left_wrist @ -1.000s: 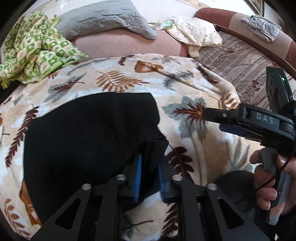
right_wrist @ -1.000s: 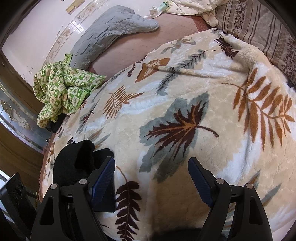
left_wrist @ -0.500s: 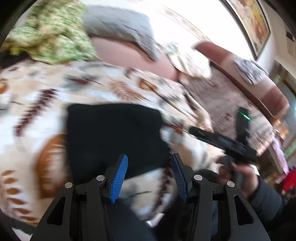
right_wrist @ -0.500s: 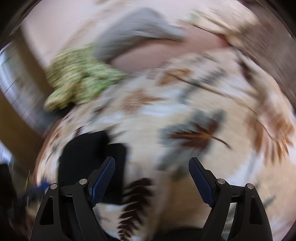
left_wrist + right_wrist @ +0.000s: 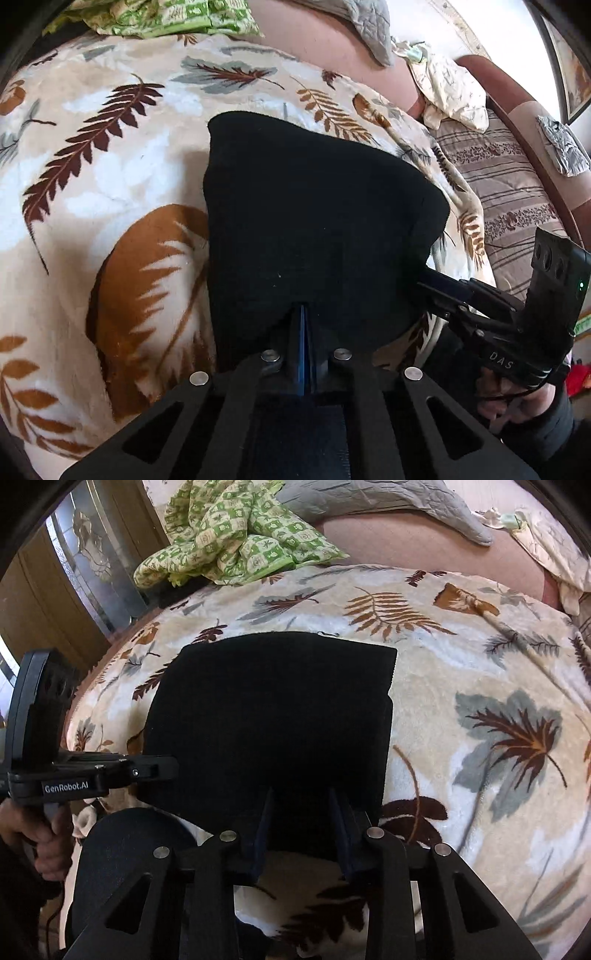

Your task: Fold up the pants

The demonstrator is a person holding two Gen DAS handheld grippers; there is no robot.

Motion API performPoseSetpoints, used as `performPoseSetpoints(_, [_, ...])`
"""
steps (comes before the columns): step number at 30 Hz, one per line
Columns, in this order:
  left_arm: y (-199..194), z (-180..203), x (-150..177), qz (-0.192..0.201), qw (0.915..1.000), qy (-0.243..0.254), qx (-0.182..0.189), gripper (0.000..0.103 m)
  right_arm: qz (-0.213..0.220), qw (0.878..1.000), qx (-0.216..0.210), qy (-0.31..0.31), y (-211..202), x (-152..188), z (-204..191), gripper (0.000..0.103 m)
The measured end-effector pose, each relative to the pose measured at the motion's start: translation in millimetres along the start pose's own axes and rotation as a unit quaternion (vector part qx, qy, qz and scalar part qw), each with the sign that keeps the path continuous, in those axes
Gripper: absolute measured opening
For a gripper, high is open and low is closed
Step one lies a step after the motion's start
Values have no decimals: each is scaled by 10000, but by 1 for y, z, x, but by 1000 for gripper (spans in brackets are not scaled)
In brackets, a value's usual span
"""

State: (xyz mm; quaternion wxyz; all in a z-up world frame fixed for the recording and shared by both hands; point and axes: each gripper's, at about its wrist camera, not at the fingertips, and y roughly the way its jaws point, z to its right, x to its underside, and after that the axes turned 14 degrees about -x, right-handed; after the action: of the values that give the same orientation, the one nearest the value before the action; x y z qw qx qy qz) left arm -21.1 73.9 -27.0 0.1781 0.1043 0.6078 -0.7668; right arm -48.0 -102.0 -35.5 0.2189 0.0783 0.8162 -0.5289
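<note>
The black pants (image 5: 314, 203) lie folded into a compact block on the leaf-patterned blanket (image 5: 110, 166). My left gripper (image 5: 303, 317) is at their near edge, its blue pads pressed together and the fabric tented round the tips. Seen from the right wrist, the left gripper (image 5: 173, 768) meets the left side of the pants (image 5: 273, 709). My right gripper (image 5: 301, 812) straddles the near edge; its jaws are closing, and black cloth fills the gap between the pads. In the left wrist view the right gripper (image 5: 428, 284) bites the pants' right corner.
A crumpled green checked cloth (image 5: 236, 542) and a grey quilted pillow (image 5: 388, 498) lie at the far side of the bed. A striped brown sheet (image 5: 509, 184) runs along the right. A hand (image 5: 517, 406) holds each gripper. The blanket (image 5: 480, 664) spreads wide to the right.
The left gripper let go of a bunched fold, opened, swung over and shut at the pants' near edge. The right gripper moved from bare blanket onto the pants and narrowed from wide open.
</note>
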Motion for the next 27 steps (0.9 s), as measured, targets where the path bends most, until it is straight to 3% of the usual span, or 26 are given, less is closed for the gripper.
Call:
performPoseSetpoints(3, [-12,2,-9,126,9997,140,175,3,205,9987,-417,201,-20,-4,4,31])
performPoseSetpoints(5, [-36,0,-22,622,9969,145,449,4,681,9966,-460,-17,-39,-17,-2,31])
performPoseSetpoints(7, [-50,-6,-38,1017,9930,-44,603,7,1118,9929,-397,-123,-52,-36,-3,35])
performPoseSetpoints(9, [-51,-16,-64,1249,9888,-461,673,7,1107,9927,-426,-221,-42,-55,-4,35])
performPoseSetpoints(11, [-31,-22,-86,1146,9885,-741,653,7,678,9973,-177,-223,-13,-63,1,30])
performPoseSetpoints(13, [7,-19,-93,659,9947,-736,297,7,-21,9996,244,148,27,-58,23,30])
performPoseSetpoints(15, [41,-10,-90,304,9978,-594,-42,5,223,9995,31,239,35,-48,38,32])
performPoseSetpoints(16, [46,-9,-88,473,9971,-597,-73,5,271,9993,-48,238,32,-46,40,32])
performPoseSetpoints(21, [33,-4,-95,542,9962,-679,35,5,621,9947,-544,615,-7,-49,43,37])
performPoseSetpoints(23, [5,-12,-83,811,9926,-840,324,11,919,9905,-743,701,-30,-48,46,55])
performPoseSetpoints(24, [-9,-20,-76,964,9900,-912,479,26,1098,9874,-799,818,-44,-41,53,61])
performPoseSetpoints(25, [-25,-31,-64,1155,9861,-1031,601,47,1161,9852,-833,944,-49,-38,59,72])
performPoseSetpoints(27, [-29,-49,-46,1243,9818,-1271,673,55,1126,9773,-1137,1391,-51,-28,77,74])
